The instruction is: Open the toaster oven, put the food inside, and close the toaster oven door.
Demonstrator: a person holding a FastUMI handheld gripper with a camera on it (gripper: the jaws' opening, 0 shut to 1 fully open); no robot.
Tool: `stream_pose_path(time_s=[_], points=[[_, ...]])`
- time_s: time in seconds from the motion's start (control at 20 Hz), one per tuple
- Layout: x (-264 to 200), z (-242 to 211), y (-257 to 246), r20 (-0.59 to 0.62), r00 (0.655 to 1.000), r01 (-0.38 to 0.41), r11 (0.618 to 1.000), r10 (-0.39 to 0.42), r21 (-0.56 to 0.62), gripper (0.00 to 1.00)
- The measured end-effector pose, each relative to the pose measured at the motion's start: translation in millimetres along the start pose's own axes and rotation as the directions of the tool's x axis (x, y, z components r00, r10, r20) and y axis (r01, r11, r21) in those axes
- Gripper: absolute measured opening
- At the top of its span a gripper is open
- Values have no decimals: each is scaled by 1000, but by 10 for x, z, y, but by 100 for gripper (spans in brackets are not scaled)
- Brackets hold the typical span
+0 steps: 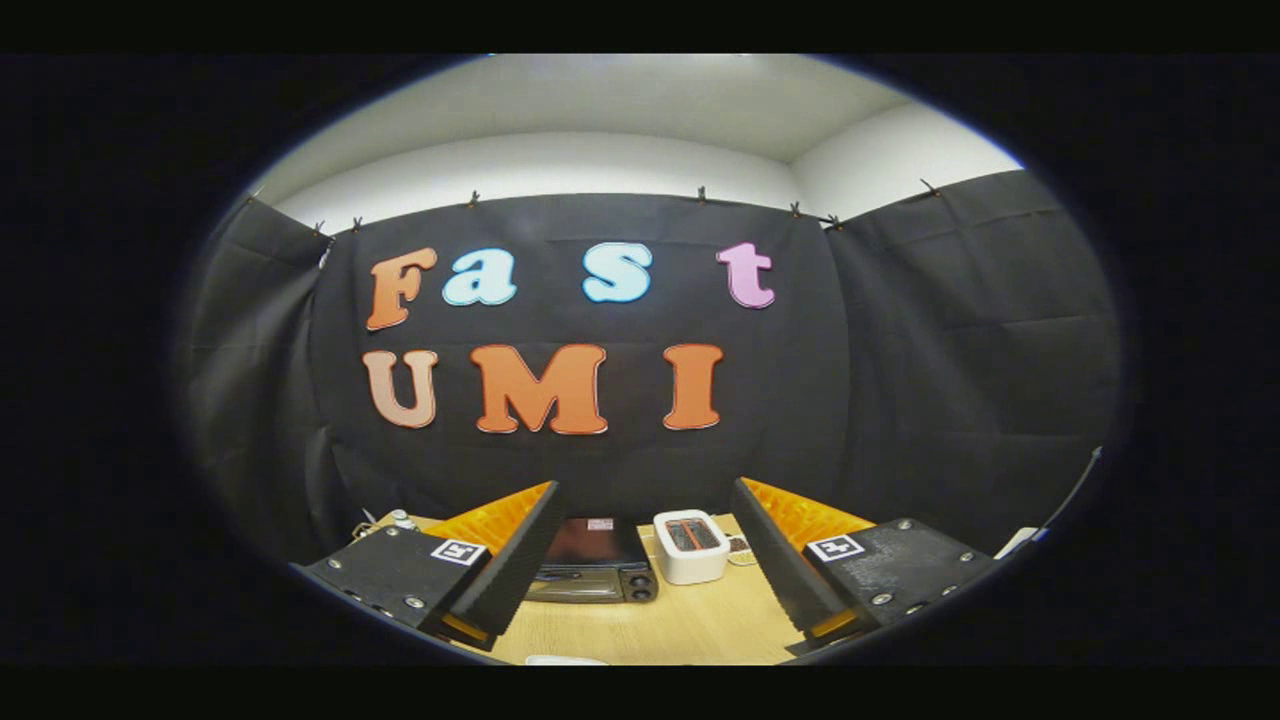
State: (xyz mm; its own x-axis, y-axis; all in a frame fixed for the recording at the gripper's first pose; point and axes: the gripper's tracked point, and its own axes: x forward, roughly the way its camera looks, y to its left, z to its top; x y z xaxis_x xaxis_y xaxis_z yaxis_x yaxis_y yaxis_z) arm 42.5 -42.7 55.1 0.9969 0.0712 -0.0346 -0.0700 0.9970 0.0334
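Gripper (640,560) held above the wooden surface (680,625), fingers (510,560) spread wide apart, nothing between them. Beyond the fingers, on the surface, stands the toaster oven (592,570), dark, door shut, its left part hidden behind the left finger. Just beside it, to its right, a white toaster (690,545) with two top slots. A small pale item, possibly a bottle (402,519), sits far left. Black cloth wall (900,400) behind.
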Motion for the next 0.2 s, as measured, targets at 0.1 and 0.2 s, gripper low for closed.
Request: stream_pose_path(time_s=[0.1,0.2], points=[[-18,-3,-9,0,1000,6,1000,-6,4,100],[-24,-17,11,1,1000,5,1000,-5,8,100]])
